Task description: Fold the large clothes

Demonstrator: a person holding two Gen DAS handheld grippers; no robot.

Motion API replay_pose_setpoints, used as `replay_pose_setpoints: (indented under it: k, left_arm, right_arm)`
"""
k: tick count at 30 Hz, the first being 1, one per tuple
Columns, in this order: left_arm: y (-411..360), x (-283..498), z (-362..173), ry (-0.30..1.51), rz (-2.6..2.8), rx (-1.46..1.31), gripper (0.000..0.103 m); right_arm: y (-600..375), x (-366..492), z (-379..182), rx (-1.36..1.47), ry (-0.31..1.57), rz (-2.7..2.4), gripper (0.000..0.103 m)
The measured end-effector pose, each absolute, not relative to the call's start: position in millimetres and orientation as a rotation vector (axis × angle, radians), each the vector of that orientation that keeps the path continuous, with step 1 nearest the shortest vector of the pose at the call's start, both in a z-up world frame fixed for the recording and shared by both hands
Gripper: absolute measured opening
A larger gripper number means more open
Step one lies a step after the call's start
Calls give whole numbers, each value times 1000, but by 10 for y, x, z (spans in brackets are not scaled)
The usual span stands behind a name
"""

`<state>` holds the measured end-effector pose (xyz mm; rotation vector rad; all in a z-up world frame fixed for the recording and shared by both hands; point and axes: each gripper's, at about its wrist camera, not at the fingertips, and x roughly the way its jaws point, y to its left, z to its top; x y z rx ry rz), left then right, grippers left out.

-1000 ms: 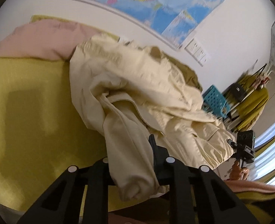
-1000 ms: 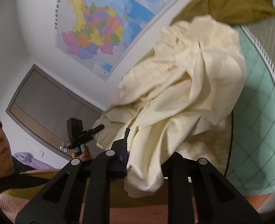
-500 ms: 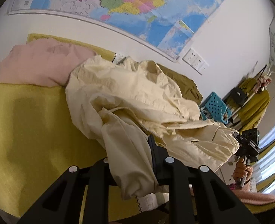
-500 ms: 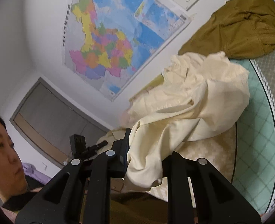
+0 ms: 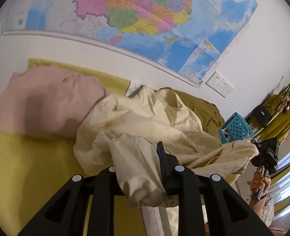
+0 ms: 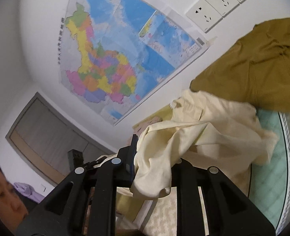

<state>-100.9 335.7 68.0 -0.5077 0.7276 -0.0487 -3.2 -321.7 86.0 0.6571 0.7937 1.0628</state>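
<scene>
A large cream jacket (image 5: 145, 122) hangs between my two grippers above a yellow-covered surface (image 5: 27, 167). My left gripper (image 5: 139, 157) is shut on one cuffed end of it, the fabric bunched between the black fingers and drooping below them. In the right wrist view my right gripper (image 6: 154, 153) is shut on another end of the cream jacket (image 6: 204, 133), whose far part still lies on the mint quilted cover (image 6: 269, 181). The right gripper (image 5: 265, 153) also shows at the right edge of the left wrist view, held in a hand, with the cloth stretched to it.
A pink garment (image 5: 46, 106) lies at the back left, an olive garment (image 6: 253, 66) against the wall behind the jacket. A map (image 5: 145, 19) and wall sockets (image 6: 219, 5) are on the wall. A teal crate (image 5: 236, 129) and a clothes rack (image 5: 278, 110) stand at right. A person (image 6: 1, 192) is at lower left.
Both grippers have risen and pulled back, lifting the jacket's ends. The jacket has stretched out and more of the wall map and olive garment now shows.
</scene>
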Motion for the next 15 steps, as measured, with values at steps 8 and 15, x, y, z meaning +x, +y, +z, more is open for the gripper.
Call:
replay_pose_setpoints:
  k: [8,15]
  left_arm:
    - [3481,-325,825,776,5,-467,20]
    - [3630,243,805,836,54,-463,20]
  right_arm:
    - [-2967,640,826,660,846,972,18]
    - [-2789,1130,717,671,909,910,18]
